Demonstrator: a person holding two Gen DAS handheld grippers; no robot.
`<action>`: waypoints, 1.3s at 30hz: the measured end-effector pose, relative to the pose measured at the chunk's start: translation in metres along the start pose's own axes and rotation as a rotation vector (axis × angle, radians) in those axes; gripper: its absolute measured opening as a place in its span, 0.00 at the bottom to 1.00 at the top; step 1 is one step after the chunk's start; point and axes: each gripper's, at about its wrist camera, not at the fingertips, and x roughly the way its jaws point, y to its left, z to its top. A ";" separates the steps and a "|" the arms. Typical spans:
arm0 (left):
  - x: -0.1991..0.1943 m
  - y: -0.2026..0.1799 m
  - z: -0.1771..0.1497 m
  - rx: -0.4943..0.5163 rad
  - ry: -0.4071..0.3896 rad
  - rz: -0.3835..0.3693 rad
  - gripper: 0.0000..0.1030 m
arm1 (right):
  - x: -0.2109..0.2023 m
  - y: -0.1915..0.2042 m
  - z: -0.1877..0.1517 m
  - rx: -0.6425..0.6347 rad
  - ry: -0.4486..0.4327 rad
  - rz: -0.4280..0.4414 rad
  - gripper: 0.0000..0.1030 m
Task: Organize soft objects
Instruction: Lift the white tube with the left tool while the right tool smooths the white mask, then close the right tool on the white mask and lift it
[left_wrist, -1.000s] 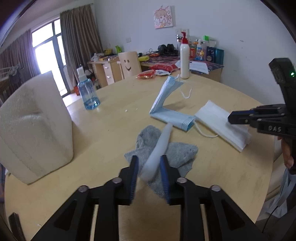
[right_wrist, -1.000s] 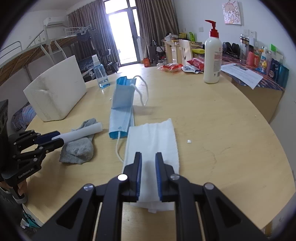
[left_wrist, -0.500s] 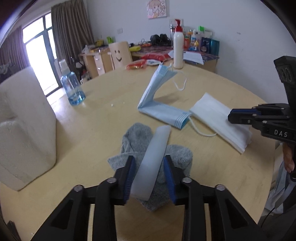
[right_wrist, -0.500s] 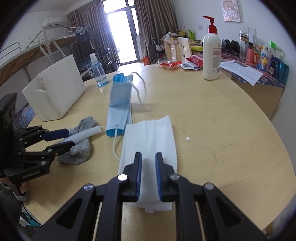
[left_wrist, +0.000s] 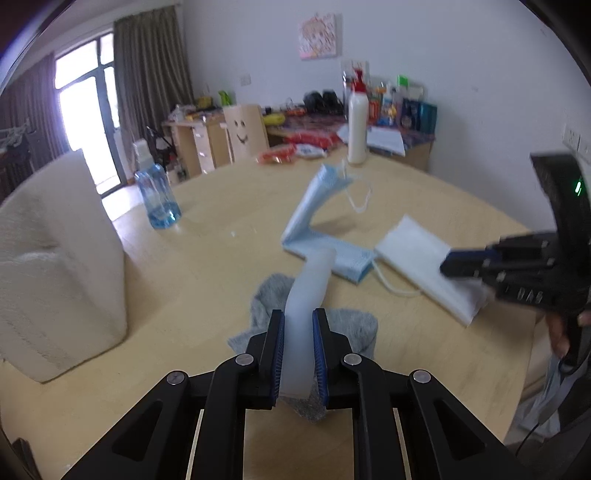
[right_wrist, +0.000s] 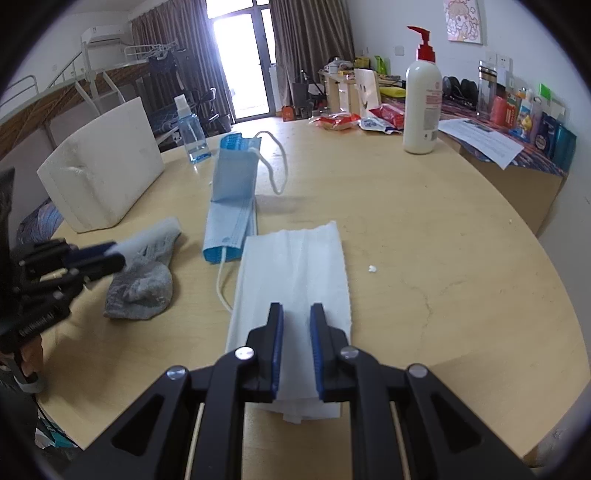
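My left gripper (left_wrist: 298, 319) is shut on a pale foam strip (left_wrist: 308, 291) and holds it above a crumpled grey sock (left_wrist: 347, 326) on the round wooden table (left_wrist: 207, 266). The sock also shows in the right wrist view (right_wrist: 142, 280). A blue face mask (right_wrist: 232, 218), half propped up, lies mid-table. My right gripper (right_wrist: 296, 314) hovers over the near end of a folded white cloth (right_wrist: 295, 266), its jaws a narrow gap apart with nothing between them. The left gripper (right_wrist: 88, 258) shows at the left of the right wrist view.
A white foam block (left_wrist: 55, 266) stands at the left. A blue spray bottle (left_wrist: 157, 195) and a white pump bottle (right_wrist: 421, 110) stand farther back. Snack packets (right_wrist: 340, 120) lie near the far edge. A cluttered side desk (right_wrist: 517, 147) stands behind.
My left gripper has closed tighter on the foam strip and lifted it off the grey sock. My right gripper stays over the white cloth, barely moved.
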 end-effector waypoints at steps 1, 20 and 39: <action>-0.005 0.002 0.001 -0.012 -0.015 0.000 0.16 | 0.001 0.002 0.000 -0.009 0.006 -0.003 0.26; -0.019 0.015 -0.009 -0.081 -0.057 -0.022 0.16 | 0.011 0.016 -0.001 -0.098 0.045 -0.100 0.56; -0.043 0.009 -0.007 -0.070 -0.114 -0.001 0.16 | -0.035 0.010 0.010 -0.044 -0.093 -0.018 0.12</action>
